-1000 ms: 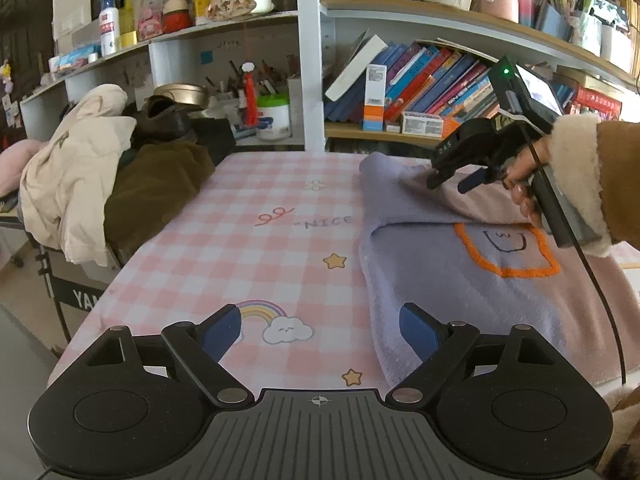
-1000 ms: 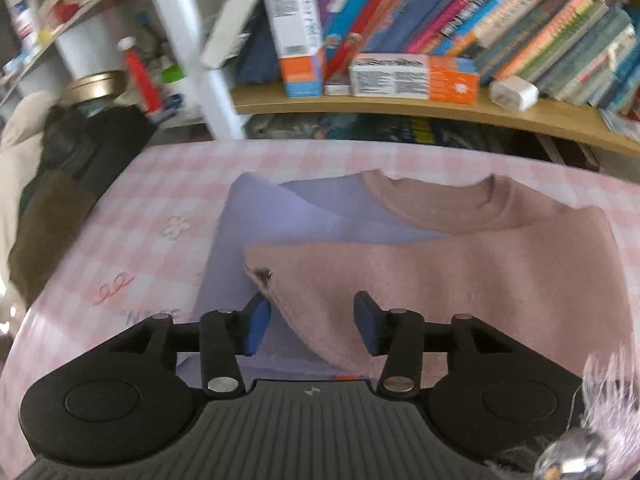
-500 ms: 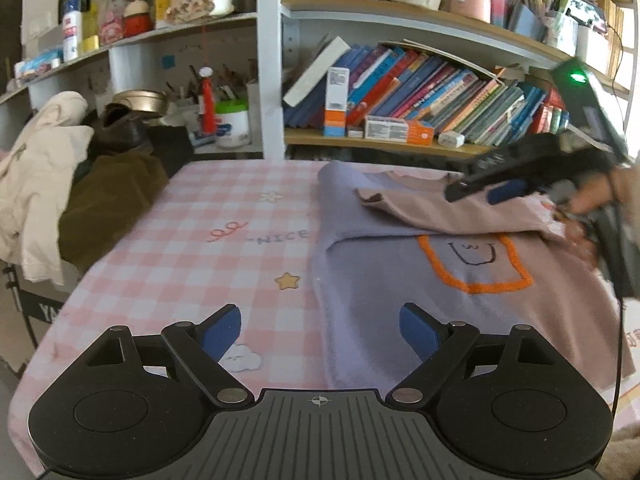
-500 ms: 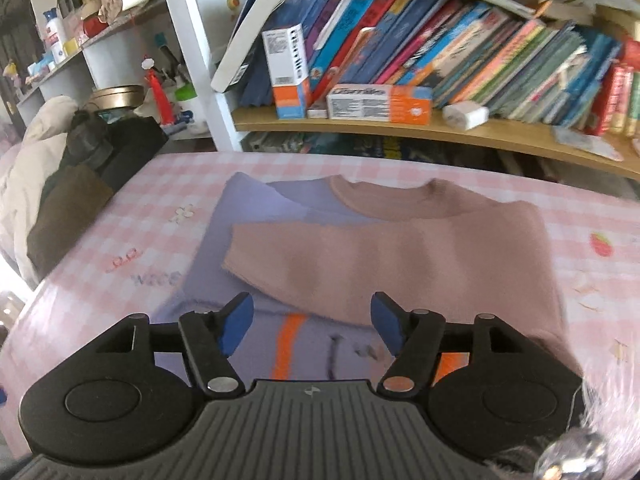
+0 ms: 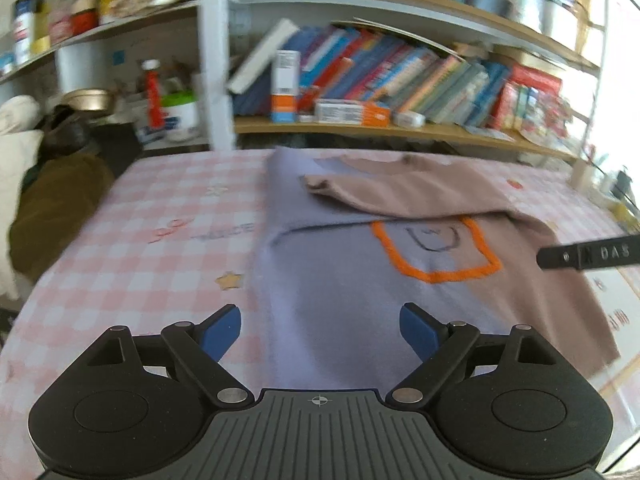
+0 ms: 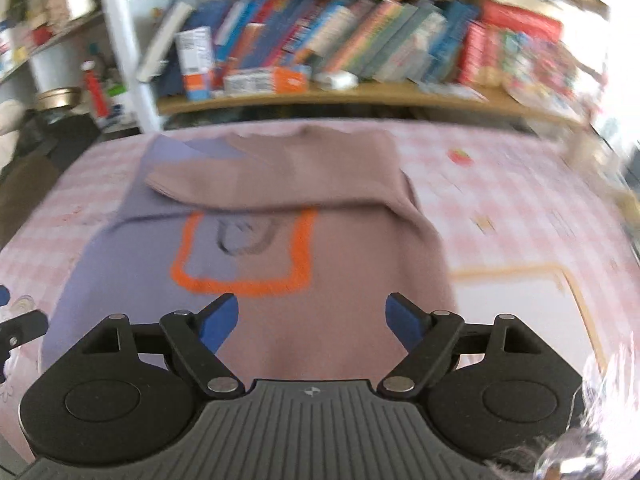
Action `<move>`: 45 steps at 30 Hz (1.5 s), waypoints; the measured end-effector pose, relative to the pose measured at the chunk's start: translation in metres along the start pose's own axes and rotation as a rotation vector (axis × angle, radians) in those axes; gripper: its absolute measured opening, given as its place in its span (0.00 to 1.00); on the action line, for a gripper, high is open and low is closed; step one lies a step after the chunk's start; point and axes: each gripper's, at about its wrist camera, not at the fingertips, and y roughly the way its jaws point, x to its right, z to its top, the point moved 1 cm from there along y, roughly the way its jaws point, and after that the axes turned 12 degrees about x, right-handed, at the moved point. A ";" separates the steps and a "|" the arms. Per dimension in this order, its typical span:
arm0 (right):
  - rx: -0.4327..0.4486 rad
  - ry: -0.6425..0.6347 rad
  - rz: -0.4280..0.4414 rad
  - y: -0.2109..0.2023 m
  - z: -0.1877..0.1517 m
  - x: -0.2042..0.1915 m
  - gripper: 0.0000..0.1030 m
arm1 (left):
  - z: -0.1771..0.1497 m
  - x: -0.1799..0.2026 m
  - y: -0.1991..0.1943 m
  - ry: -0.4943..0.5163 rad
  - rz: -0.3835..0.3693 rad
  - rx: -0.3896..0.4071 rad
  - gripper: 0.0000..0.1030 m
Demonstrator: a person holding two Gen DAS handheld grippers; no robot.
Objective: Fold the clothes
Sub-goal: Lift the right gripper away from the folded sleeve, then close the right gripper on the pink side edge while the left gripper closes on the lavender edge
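Observation:
A lilac and dusty-pink sweater (image 5: 360,280) with an orange outlined patch (image 5: 436,248) lies flat on the pink checked tablecloth (image 5: 160,264). Its pink sleeve (image 5: 380,192) is folded across the chest. The sweater also shows in the right wrist view (image 6: 280,240). My left gripper (image 5: 320,330) is open and empty above the sweater's near lilac hem. My right gripper (image 6: 312,320) is open and empty above the near pink hem. Part of the right gripper's body (image 5: 592,256) shows at the right edge of the left wrist view.
A bookshelf (image 5: 400,88) full of books stands behind the table. A pile of cream and brown clothes (image 5: 48,184) lies at the table's left end. Bottles and jars (image 5: 160,100) stand on the left shelf.
My right gripper has let go of the pink sleeve, opened wide and pulled back toward the near hem. My left gripper has shifted right over the sweater's lilac side.

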 end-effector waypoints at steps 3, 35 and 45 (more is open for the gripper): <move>-0.012 0.043 -0.035 -0.016 -0.017 0.011 0.78 | -0.001 0.019 0.004 0.046 -0.052 -0.010 0.87; -0.088 0.126 -0.010 -0.086 -0.075 0.109 0.80 | -0.028 0.080 -0.041 0.003 0.119 -0.097 0.87; -0.108 0.250 -0.002 -0.070 -0.071 0.131 0.67 | -0.030 0.019 -0.032 -0.112 0.222 -0.145 0.87</move>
